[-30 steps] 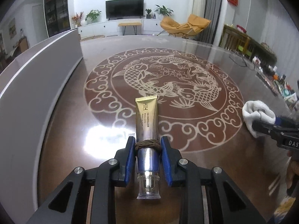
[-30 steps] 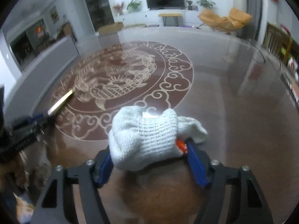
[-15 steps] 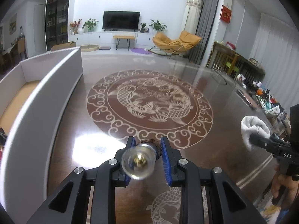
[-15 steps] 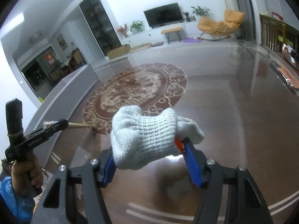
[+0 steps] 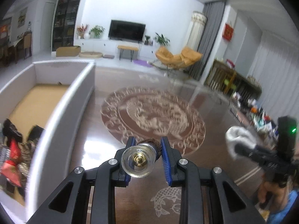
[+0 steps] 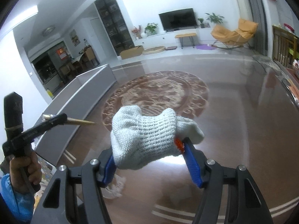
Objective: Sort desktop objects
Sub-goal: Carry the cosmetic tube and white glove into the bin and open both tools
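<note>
While both tools are raised above the table, each carries one item. At lower centre of the left wrist view, the left gripper is clamped on a tube, seen end-on with its clear cap toward the lens and a dark band wound round the neck between the blue pads. In the right wrist view the same tube shows at middle left as a slim gold body projecting from the jaws. Judged: the tube is light and its laminate skin slick; the body will dent under pressure, so the stiffer neck by the cap is the sound place to hold, as is done. At lower centre of the right wrist view, the right gripper is closed on a white knitted glove, bunched between the jaws, with an orange fleck at the right pad. Judged: the glove is soft, light and not fragile; it will sag and may snag, so a hold on the gathered bulk is best. A white bin at left of the left wrist view holds dark and red items, details blurred.
</note>
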Demonstrator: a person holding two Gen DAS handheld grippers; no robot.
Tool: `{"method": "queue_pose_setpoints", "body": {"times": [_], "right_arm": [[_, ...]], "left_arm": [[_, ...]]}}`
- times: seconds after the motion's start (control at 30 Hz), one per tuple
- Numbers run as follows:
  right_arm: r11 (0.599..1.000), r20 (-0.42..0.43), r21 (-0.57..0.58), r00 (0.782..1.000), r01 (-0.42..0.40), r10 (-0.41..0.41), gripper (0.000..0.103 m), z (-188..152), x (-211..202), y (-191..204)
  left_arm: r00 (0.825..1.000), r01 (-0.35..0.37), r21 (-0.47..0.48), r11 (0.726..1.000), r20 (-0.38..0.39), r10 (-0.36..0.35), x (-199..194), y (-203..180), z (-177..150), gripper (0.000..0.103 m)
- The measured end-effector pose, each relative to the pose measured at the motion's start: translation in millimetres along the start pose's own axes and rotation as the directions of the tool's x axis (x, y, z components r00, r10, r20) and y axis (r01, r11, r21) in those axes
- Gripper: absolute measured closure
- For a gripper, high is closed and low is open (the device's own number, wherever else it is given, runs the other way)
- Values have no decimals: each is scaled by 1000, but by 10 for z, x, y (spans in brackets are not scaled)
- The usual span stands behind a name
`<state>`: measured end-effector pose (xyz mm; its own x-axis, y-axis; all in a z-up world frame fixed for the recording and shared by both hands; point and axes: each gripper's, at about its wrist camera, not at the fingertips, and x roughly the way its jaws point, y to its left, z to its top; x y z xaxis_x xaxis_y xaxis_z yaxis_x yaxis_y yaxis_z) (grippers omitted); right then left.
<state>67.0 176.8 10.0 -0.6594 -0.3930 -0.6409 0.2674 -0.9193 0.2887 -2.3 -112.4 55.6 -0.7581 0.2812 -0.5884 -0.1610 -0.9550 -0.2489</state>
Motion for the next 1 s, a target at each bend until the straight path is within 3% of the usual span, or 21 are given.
{"method": "queue_pose_setpoints", "body": {"times": [0.17, 0.27, 0.37, 0.47, 0.6, 0.73, 0.77, 0.8, 0.83, 0.9, 1.0], "right_arm": [[993, 10, -81, 996, -91, 92, 38, 352, 150, 556], [973, 4, -164, 986, -166, 169, 38, 627, 324, 1115], [932, -35, -260, 968, -250, 250, 38, 882, 586, 1812], [883, -103, -347, 948, -317, 300, 38, 1080, 956, 2534], [829, -276, -421, 923, -368, 269, 38, 1121, 1653, 3277], [807, -433, -467, 889, -361, 147, 34, 954, 2377, 3644], [809, -461, -470, 880, -352, 115, 29, 916, 2520, 3687], [815, -496, -468, 865, -342, 78, 22, 883, 2673, 3713], [817, -507, -466, 859, -339, 67, 20, 878, 2734, 3722], [821, -505, -461, 860, -337, 69, 12, 883, 2740, 3673], [833, -491, -445, 867, -329, 79, 0, 1060, 2685, 3596]], "left_arm": [[992, -64, -26, 998, 104, 66, -540, 384, 306, 76], [978, -157, -50, 986, 129, 162, -786, 854, 475, 76], [964, -243, -69, 967, 97, 249, -800, 1319, 602, 76], [935, -351, -96, 932, 26, 354, -686, 1892, 710, 76], [913, -406, -124, 905, -93, 397, -434, 2399, 667, 76], [890, -434, -134, 891, -215, 401, -171, 2673, 565, 74], [883, -439, -137, 888, -245, 400, -119, 2718, 545, 72], [874, -450, -144, 882, -276, 400, -77, 2759, 516, 60], [869, -457, -148, 877, -286, 404, -71, 2769, 504, 35], [862, -482, -155, 863, -261, 434, -160, 2739, 465, 8], [845, -528, -164, 833, -198, 496, -321, 2652, 470, 3]]}}
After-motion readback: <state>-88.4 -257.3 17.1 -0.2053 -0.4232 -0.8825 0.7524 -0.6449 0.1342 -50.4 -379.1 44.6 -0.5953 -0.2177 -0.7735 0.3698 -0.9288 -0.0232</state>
